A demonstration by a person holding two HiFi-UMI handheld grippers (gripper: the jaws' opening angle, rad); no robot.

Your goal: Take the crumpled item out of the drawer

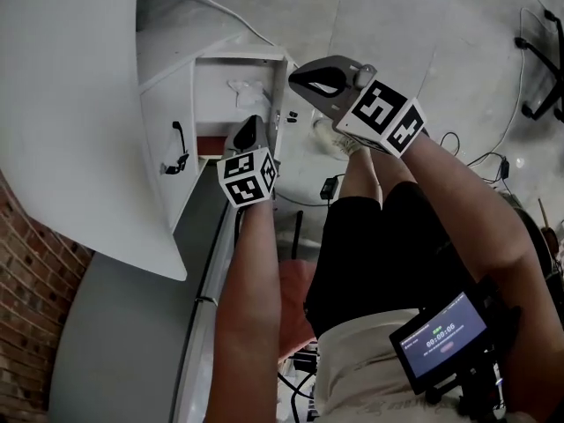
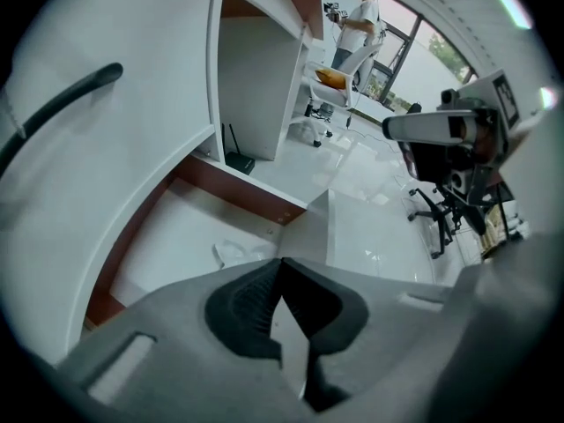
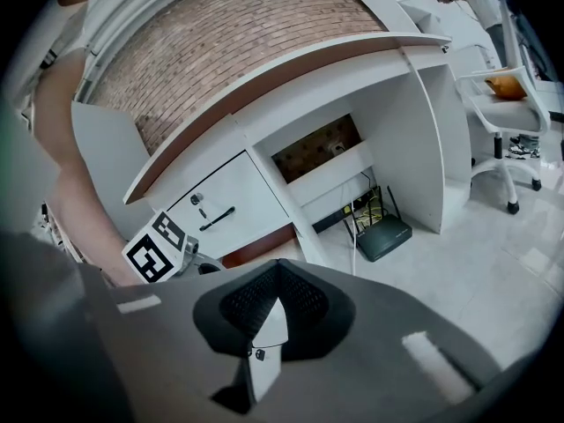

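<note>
The drawer (image 1: pixel 238 57) under the white desk stands pulled open. A crumpled white item (image 1: pixel 245 89) lies on its floor, and the left gripper view shows that crumpled item (image 2: pixel 236 252) just beyond the jaw tips. My left gripper (image 1: pixel 250 127) hangs over the drawer's near end, shut and empty, a little short of the item. In its own view the left gripper (image 2: pixel 280 263) has its tips meeting. My right gripper (image 1: pixel 319 79) hovers to the right, outside the drawer's side wall, over the floor. That right gripper (image 3: pixel 278 264) is shut with nothing in it.
A closed drawer front with a black handle (image 1: pixel 179 139) sits left of the open one. A black router (image 3: pixel 383 236) stands under the desk. Office chairs (image 2: pixel 436 210) and a distant person (image 2: pixel 359 16) are across the room. Cables (image 1: pixel 229 16) run over the floor.
</note>
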